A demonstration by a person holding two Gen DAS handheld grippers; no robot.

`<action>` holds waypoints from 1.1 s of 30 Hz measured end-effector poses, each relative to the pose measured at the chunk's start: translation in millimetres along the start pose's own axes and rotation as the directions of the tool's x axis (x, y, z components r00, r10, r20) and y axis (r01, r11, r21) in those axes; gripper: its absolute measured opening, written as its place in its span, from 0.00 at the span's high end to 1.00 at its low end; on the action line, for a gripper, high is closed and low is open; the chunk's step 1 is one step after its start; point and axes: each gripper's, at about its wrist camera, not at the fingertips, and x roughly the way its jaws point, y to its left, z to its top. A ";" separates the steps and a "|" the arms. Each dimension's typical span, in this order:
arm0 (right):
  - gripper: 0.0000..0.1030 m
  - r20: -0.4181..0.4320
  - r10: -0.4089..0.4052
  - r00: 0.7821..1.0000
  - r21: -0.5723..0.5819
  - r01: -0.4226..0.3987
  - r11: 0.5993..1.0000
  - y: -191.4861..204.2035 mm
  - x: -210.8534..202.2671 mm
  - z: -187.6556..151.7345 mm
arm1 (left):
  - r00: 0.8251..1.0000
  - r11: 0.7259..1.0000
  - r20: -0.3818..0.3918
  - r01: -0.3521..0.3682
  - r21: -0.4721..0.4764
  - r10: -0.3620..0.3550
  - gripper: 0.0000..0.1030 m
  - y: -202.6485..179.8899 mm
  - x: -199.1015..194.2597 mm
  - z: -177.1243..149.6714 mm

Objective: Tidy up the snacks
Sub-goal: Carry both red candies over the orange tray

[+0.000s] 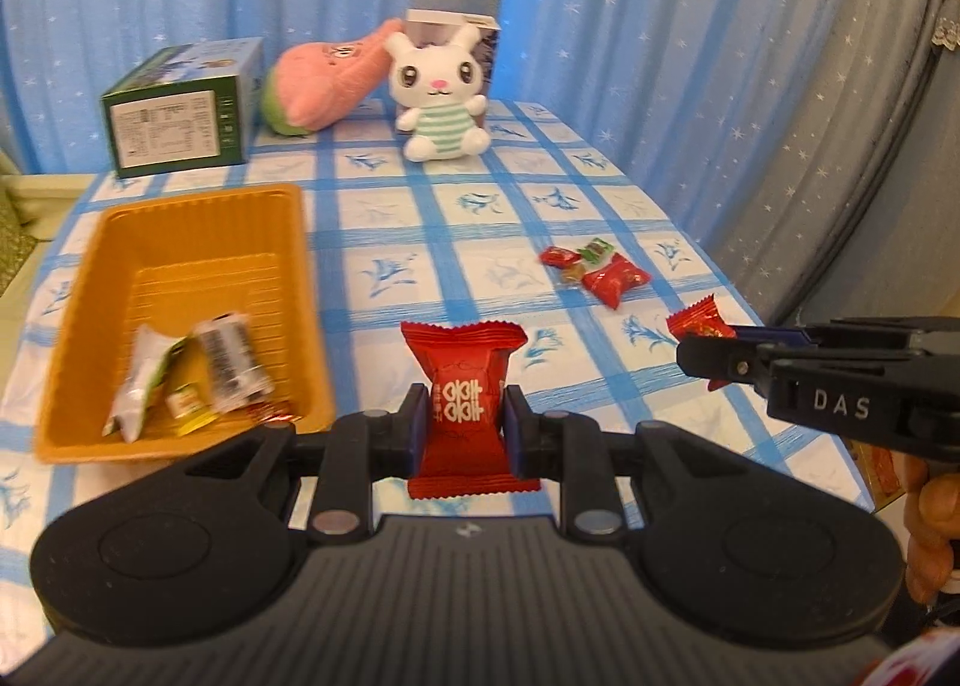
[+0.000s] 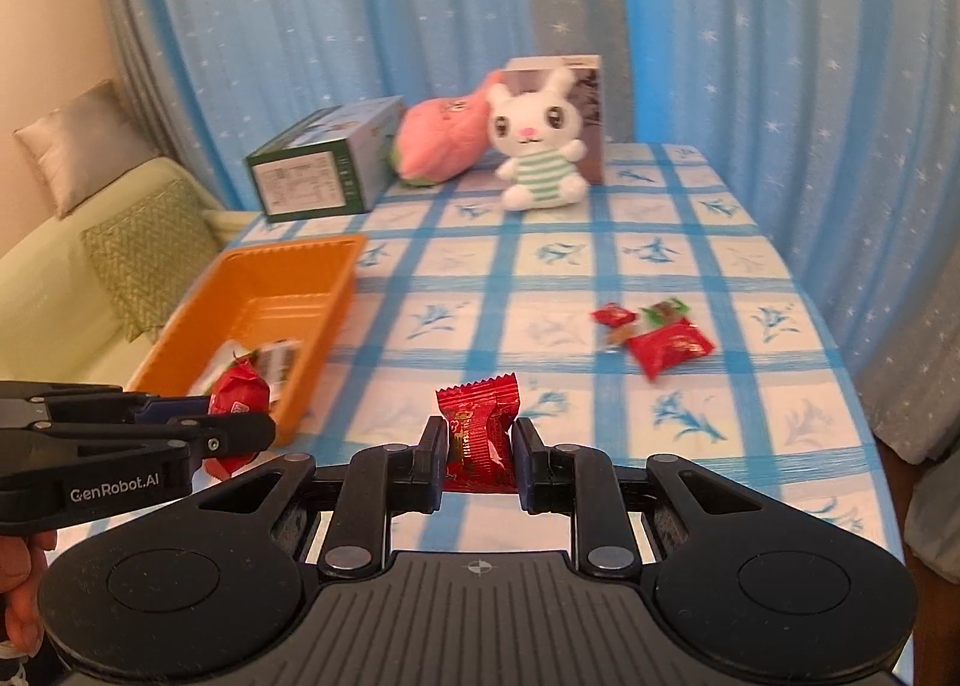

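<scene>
Carrying two wrapped sweets at once is the step in hand. The left gripper (image 1: pixel 465 422) is clamped across the middle of a flat red packet (image 1: pixel 463 404), which stands upright between its pads. The right gripper (image 2: pixel 480 449) is squeezed on a smaller red candy (image 2: pixel 478 434), also upright. Both loads hang above the checked tablecloth (image 1: pixel 384 230), neither touching it.

To do this well, I judge each should be carried over the orange tray (image 1: pixel 198 218), which sits at about ten o'clock in the left wrist view, and let go low over its ribbed floor, one gripper at a time so the tools do not collide. The grips look centred, so the jaws need no tightening; crinkly wrappers slip if they are pinched at an edge.

The tray's near end already holds a few packets (image 1: pixel 192 374), so its bare far half is the better drop spot.

Further out, at about two o'clock, a small cluster of loose sweets (image 1: pixel 594 269) waits on the cloth, well apart from the tray.

At the far edge stand a green box (image 1: pixel 180 110), a pink plush (image 1: pixel 327 80) and a white rabbit toy (image 1: pixel 435 98) with a carton behind it, none of them in the path.
</scene>
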 end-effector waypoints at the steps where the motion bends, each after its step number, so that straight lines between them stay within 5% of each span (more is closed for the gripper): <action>1: 0.78 0.001 0.002 1.000 -0.006 -0.002 1.000 6.0 -0.3 -0.7 | 1.000 1.000 0.002 -0.006 -0.006 0.006 0.78 4.3 -4.0 -1.7; 19: 0.77 -0.021 0.080 0.997 -0.088 -0.081 0.993 80.7 25.9 -3.1 | 0.993 0.987 0.016 -0.111 -0.113 0.114 0.78 81.3 -44.8 -22.8; 33: 0.77 -0.039 0.150 0.988 -0.144 -0.154 0.977 128.3 71.9 19.6 | 0.984 0.973 0.020 -0.170 -0.155 0.175 0.78 143.3 -33.7 -0.8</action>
